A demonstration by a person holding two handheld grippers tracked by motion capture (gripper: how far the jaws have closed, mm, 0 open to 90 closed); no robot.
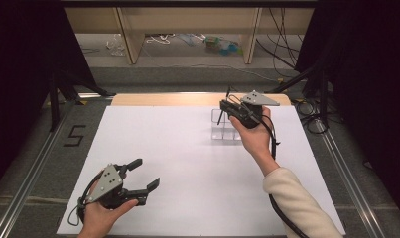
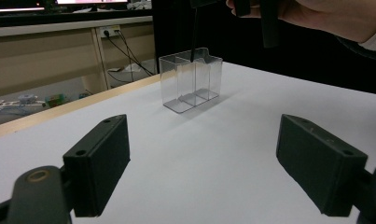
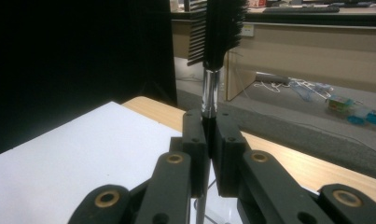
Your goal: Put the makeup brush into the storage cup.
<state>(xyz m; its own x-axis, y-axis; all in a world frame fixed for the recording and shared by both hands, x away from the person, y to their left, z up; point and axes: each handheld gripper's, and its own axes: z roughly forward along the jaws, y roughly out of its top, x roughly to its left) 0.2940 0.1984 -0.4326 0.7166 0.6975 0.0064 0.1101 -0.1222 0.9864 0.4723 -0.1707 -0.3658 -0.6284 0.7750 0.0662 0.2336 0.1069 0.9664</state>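
Down near the front edge of the white table [image 1: 187, 198], the left gripper [image 1: 147, 174] sits in a hand with its jaws spread wide and nothing in them. Farther back, the right gripper [image 3: 209, 140] is squeezed tight on a black brush [image 3: 220, 28]. It holds the brush over a clear box [image 2: 191, 79] with little rooms inside.

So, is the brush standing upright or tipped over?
Upright: the brush is clamped by the right hand-held gripper, bristles up, handle going down into the clear holder.
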